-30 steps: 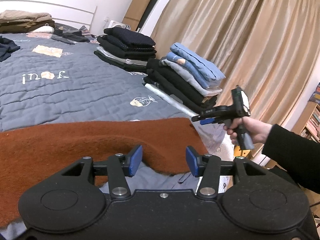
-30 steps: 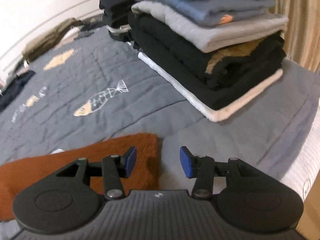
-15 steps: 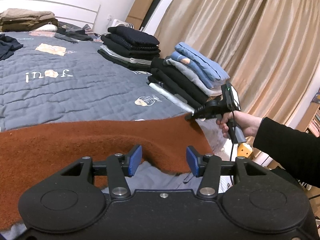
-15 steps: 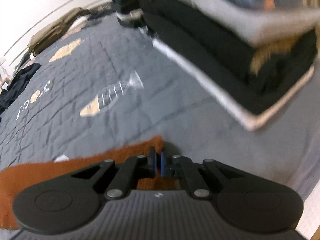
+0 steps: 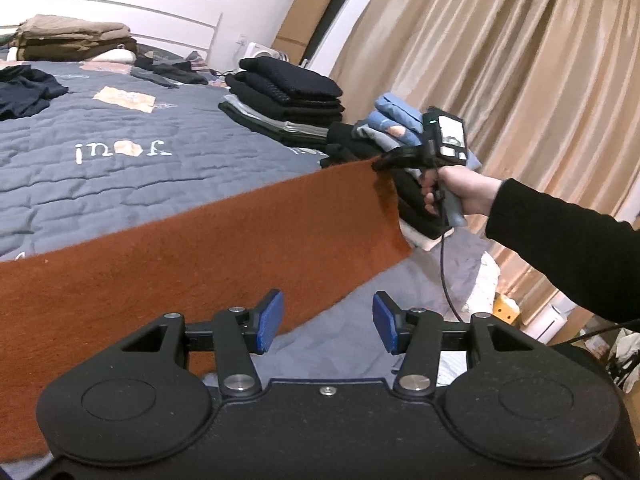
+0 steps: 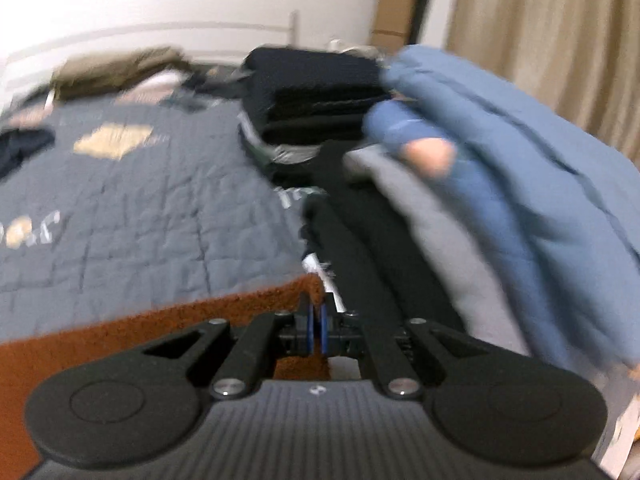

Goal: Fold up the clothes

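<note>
A rust-brown fleece garment [image 5: 208, 256] lies across the grey quilted bed [image 5: 120, 168]. My right gripper [image 5: 380, 163] is shut on its far right corner and holds that corner lifted above the bed; in the right wrist view the pads [image 6: 315, 330] pinch the brown cloth [image 6: 160, 320]. My left gripper [image 5: 328, 322] is open and empty, just above the garment's near edge, with its left pad [image 5: 269, 320] over the cloth.
Two stacks of folded clothes stand at the bed's right side: a black one [image 5: 292, 100] and one topped with blue [image 5: 394, 116], right behind the lifted corner. Brown folded clothes [image 5: 72, 38] and loose dark garments [image 5: 28, 90] lie far left. Curtains [image 5: 520, 80] hang at right.
My right gripper closed on the garment's right corner and raised it off the bed, pulling the cloth taut. My left gripper stayed open in place.
</note>
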{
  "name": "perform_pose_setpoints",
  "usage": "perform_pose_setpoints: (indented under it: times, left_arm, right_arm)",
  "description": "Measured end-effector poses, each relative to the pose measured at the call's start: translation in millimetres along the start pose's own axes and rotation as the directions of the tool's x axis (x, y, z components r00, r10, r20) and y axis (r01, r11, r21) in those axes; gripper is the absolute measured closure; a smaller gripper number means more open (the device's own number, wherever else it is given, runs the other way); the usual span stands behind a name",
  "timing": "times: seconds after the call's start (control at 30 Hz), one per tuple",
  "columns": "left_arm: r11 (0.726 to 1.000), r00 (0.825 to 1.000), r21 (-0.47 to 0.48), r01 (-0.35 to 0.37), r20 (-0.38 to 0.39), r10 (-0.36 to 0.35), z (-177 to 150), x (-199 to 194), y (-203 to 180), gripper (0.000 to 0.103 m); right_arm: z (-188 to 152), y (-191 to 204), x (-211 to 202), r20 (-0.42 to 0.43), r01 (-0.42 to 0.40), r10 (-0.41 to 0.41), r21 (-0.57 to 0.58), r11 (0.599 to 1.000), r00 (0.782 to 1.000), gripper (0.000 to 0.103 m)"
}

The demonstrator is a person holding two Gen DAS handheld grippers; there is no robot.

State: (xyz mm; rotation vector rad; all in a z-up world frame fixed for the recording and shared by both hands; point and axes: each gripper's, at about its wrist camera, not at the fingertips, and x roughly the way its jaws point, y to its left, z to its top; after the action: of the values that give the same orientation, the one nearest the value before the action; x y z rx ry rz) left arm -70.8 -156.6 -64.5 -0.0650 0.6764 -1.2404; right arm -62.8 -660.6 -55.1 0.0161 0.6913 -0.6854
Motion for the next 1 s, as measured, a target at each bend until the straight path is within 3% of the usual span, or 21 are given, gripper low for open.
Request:
perform_pose_setpoints:
  times: [0.17,0.23,0.27,0.37,0.47,0.53,0.63,0.73,1.0]
  left_arm:
    - [1.000,1.000,0.000,-0.012,0.003,0.012,2.0,-4.1,2.2,0.054]
    - [1.000,1.000,0.000,-0.016,0.007,0.016,3.2,-6.4,2.4,0.054]
    - [1.000,1.000,-0.002,-0.019,0.013,0.019,4.0,-7.9,2.2,0.054]
    - [0.999,0.998,-0.012,-0.043,0.040,0.044,4.6,-15.7,2.6,0.054]
    - [0.995,0.993,-0.028,-0.093,0.065,0.095,3.5,-24.6,6.1,0.049]
    - [0.987,0.985,-0.041,-0.152,0.072,0.155,2.1,-30.7,9.7,0.049]
    - [0.962,0.960,-0.060,-0.266,0.074,0.270,-2.1,-43.3,15.8,0.049]
    - [0.930,0.928,-0.091,-0.357,0.084,0.364,-6.3,-60.2,23.3,0.048]
    - [0.830,0.825,-0.140,-0.540,0.107,0.555,-22.6,-114.5,44.8,0.043]
  right_arm:
    - [-5.1,27.5,17.3,-0.066,0.081,-0.086,-0.079,0.994,0.994,0.091]
    - [-7.3,33.1,10.8,-0.066,0.089,-0.095,-0.080,0.993,0.993,0.080]
    - [-8.6,33.3,-0.1,-0.050,0.075,-0.078,-0.063,0.995,0.996,0.073]
    - [-12.4,33.8,-32.8,-0.001,0.030,-0.030,-0.011,0.999,1.000,0.064]
    - [-23.2,44.3,-74.3,0.036,-0.116,0.113,0.086,0.990,0.993,0.061]
    - [-33.1,55.2,-99.0,0.055,-0.223,0.217,0.151,0.963,0.975,0.061]
    - [-50.5,79.6,-128.5,0.076,-0.358,0.350,0.210,0.910,0.934,0.060]
    - [-62.6,107.2,-150.1,0.093,-0.439,0.430,0.241,0.866,0.898,0.060]
    - [-74.1,174.0,-184.0,0.099,-0.560,0.553,0.211,0.801,0.827,0.060]
